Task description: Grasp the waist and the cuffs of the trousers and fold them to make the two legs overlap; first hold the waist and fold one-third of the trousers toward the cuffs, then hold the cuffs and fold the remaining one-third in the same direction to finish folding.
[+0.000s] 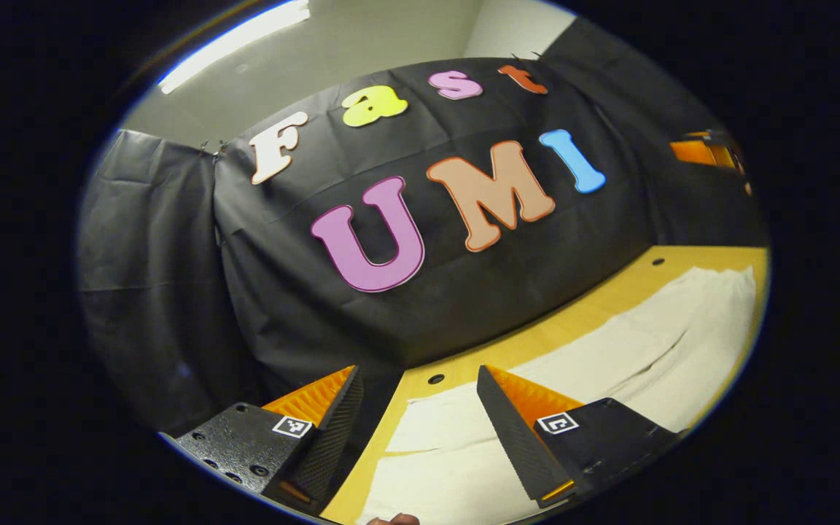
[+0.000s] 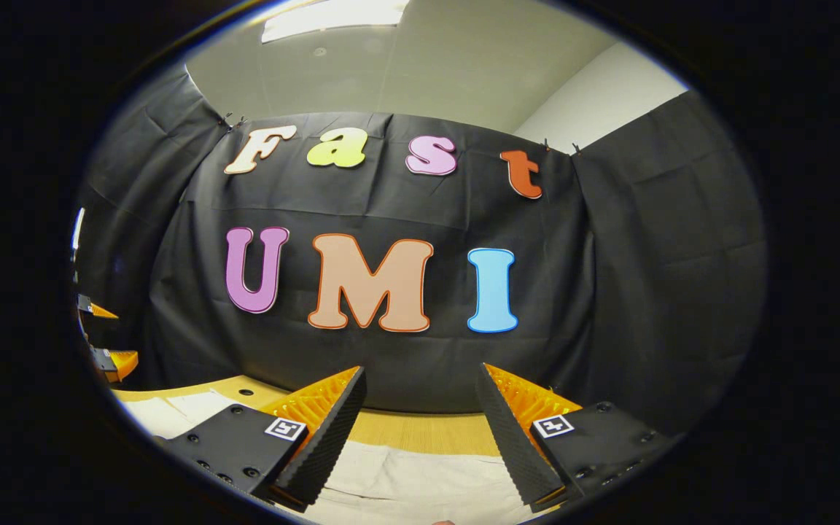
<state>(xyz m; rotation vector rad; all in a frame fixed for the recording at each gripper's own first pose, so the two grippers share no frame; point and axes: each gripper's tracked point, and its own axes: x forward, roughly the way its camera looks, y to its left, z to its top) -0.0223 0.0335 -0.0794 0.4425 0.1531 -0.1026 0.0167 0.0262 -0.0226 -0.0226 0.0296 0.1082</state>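
Observation:
Cream trousers (image 1: 609, 350) lie spread flat on the wooden table (image 1: 537, 335), running from below my left gripper toward the right edge of the left gripper view. My left gripper (image 1: 420, 383) is open above their near end, nothing between its fingers. In the right gripper view the pale cloth of the trousers (image 2: 405, 481) lies under my right gripper (image 2: 420, 379), which is also open and holds nothing. The left gripper (image 2: 103, 339) appears at the far left edge of that view. The right gripper (image 1: 712, 149) appears as a small shape at the far right of the left gripper view.
The black cloth wall (image 2: 391, 364) stands right behind the table's far edge in both views. Small round holes (image 1: 436, 379) dot the tabletop near the wall. A strip of bare wood (image 2: 420, 430) runs between the trousers and the wall.

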